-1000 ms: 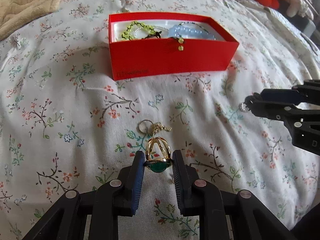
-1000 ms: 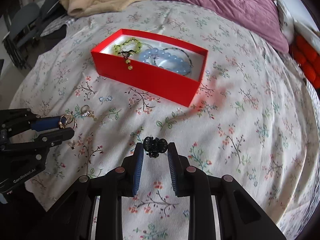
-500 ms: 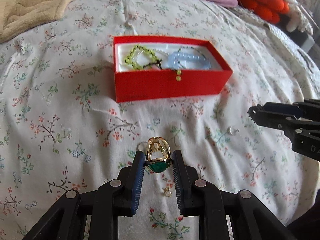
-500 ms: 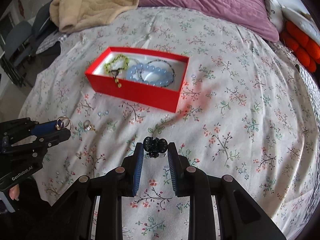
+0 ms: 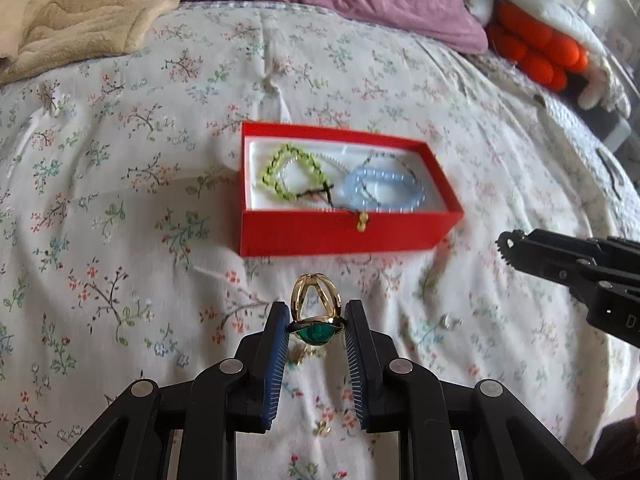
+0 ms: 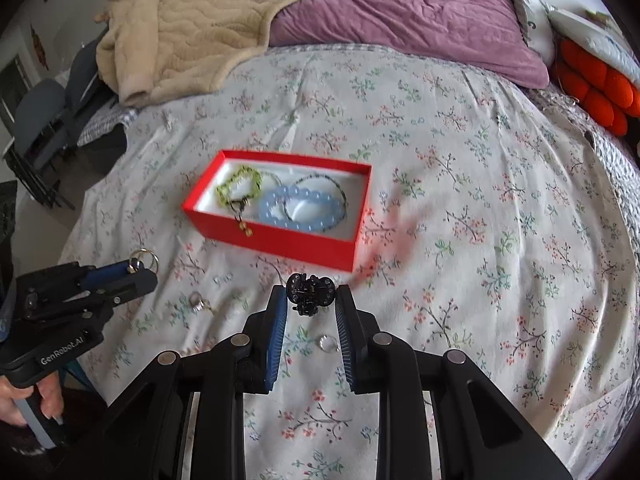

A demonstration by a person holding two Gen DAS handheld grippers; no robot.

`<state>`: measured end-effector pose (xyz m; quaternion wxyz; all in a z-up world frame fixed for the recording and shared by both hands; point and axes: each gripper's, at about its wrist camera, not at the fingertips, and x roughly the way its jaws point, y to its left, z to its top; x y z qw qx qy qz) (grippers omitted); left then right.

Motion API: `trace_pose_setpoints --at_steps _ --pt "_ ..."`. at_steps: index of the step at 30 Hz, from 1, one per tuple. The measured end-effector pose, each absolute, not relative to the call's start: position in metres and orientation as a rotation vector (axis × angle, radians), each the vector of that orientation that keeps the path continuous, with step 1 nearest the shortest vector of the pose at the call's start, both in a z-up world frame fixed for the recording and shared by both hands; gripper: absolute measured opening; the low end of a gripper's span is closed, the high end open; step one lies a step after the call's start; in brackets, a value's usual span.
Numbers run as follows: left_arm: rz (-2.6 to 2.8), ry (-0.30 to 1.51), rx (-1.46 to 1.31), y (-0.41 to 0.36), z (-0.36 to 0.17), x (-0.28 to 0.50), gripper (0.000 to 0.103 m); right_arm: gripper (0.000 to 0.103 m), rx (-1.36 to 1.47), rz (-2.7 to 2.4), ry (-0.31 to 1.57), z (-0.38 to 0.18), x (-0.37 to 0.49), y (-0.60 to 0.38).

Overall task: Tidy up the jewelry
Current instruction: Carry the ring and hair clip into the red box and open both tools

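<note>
Gold ring (green stone) pinched in left gripper fingers, above bed. Black hair clip clamped by right gripper. Red box beyond holds bead bracelets; loose pieces on floral sheet.

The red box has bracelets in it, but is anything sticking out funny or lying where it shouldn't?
Yes. A beaded tassel from the green bracelet hangs over the front wall of the red box instead of lying inside. A few small pieces also lie loose on the bedspread, like a silver ring and a clear stone.
</note>
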<state>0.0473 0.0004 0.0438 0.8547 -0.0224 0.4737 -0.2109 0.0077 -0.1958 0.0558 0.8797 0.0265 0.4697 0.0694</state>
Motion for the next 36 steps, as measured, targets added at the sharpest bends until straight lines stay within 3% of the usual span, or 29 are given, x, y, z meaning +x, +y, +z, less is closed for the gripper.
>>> trace_pose_setpoints --at_steps 18,36 --pt "-0.476 0.963 -0.085 -0.024 0.039 0.112 0.022 0.026 0.272 0.168 0.987 0.051 0.071 -0.22" --pt "-0.421 1.019 -0.069 -0.036 0.009 0.148 0.023 0.027 0.245 0.155 1.064 0.014 0.109 -0.206"
